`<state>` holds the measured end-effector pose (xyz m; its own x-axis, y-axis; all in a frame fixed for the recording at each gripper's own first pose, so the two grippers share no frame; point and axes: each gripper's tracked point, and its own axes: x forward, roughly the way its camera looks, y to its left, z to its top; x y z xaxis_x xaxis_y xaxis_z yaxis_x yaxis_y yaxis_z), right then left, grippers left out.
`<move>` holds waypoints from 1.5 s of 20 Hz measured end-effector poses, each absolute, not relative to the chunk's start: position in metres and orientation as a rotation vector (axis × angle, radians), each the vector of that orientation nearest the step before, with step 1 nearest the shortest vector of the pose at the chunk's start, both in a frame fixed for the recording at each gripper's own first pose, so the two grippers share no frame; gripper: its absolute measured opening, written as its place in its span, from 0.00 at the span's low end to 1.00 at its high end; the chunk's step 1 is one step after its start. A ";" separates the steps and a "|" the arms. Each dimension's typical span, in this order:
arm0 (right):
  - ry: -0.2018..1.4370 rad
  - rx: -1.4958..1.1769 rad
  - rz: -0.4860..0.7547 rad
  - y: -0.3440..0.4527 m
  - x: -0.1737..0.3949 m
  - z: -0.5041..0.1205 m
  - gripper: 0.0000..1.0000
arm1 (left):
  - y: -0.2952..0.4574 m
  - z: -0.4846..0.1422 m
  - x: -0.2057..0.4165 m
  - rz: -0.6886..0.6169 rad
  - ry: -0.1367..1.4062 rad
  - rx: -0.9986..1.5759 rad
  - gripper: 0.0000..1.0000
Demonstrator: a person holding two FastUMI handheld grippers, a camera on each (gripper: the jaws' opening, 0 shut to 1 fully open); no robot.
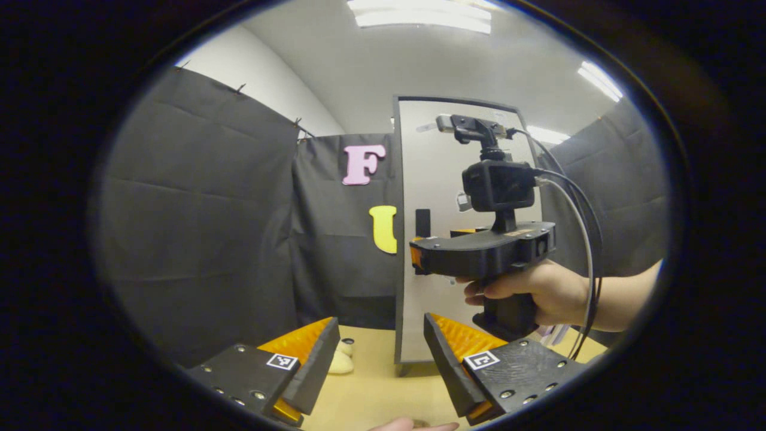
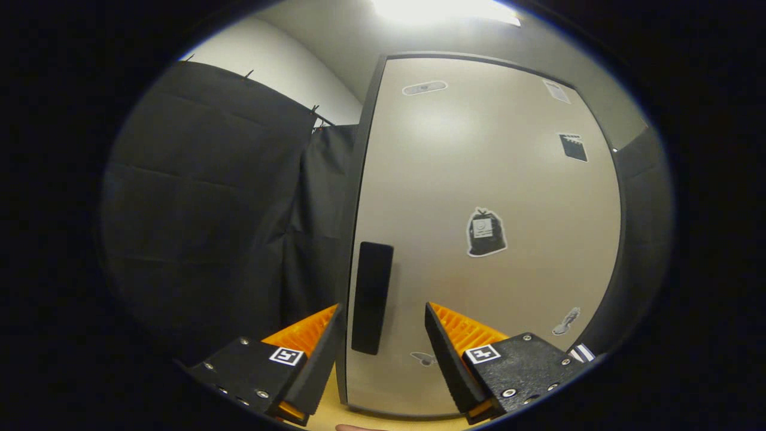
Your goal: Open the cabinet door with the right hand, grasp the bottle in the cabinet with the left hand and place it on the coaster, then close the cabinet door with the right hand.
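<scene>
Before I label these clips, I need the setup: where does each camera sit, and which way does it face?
Left gripper view: rides the left tongs, farther back, facing the cabinet door; the right tongs and hand show ahead.
Right gripper view: rides the right tongs, close to the door, fingers open either side of its handle.
Both share the shut door and handle.

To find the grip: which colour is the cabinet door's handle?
Black handle, clearest in right gripper view.
</scene>
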<state>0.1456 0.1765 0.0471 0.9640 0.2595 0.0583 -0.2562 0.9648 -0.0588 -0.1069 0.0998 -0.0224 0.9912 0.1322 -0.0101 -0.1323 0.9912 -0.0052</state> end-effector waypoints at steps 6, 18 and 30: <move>0.002 0.011 0.280 0.191 0.174 0.031 0.50 | 0.151 -0.039 -0.128 0.260 0.045 -0.049 0.85; 0.090 0.099 0.310 0.190 0.177 0.020 0.31 | 0.157 -0.031 -0.141 0.293 0.021 -0.035 0.84; 0.085 0.070 0.400 0.182 0.151 0.017 0.23 | 0.153 -0.028 -0.157 0.273 0.008 -0.012 0.83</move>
